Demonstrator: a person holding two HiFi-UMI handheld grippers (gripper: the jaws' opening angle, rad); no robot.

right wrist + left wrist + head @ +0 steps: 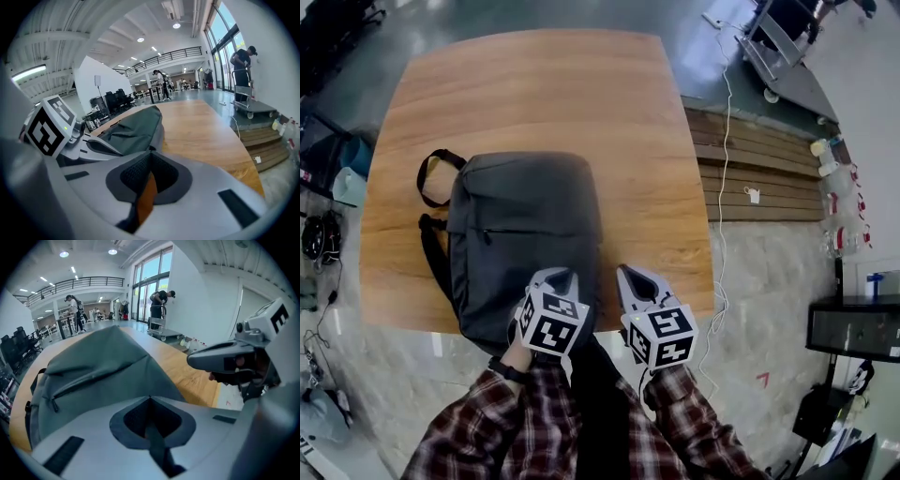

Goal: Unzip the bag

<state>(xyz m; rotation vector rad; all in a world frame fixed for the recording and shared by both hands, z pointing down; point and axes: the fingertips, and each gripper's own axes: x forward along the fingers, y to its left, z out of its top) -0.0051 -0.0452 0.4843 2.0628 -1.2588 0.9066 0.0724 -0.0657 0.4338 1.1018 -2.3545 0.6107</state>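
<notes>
Head view: bag (520, 234), table (534, 94), cable (720, 220) alongside

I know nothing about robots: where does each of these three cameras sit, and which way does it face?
Head view: on the person's head, facing steeply down at the grey bag on the wooden table; plaid sleeves, left gripper and right gripper show.
Left gripper view: on the left gripper, facing along its closed jaws over the bag; the right gripper shows.
Right gripper view: on the right gripper, facing along its closed jaws across the table; the left gripper shows.
Shared: all see bag and table.
</notes>
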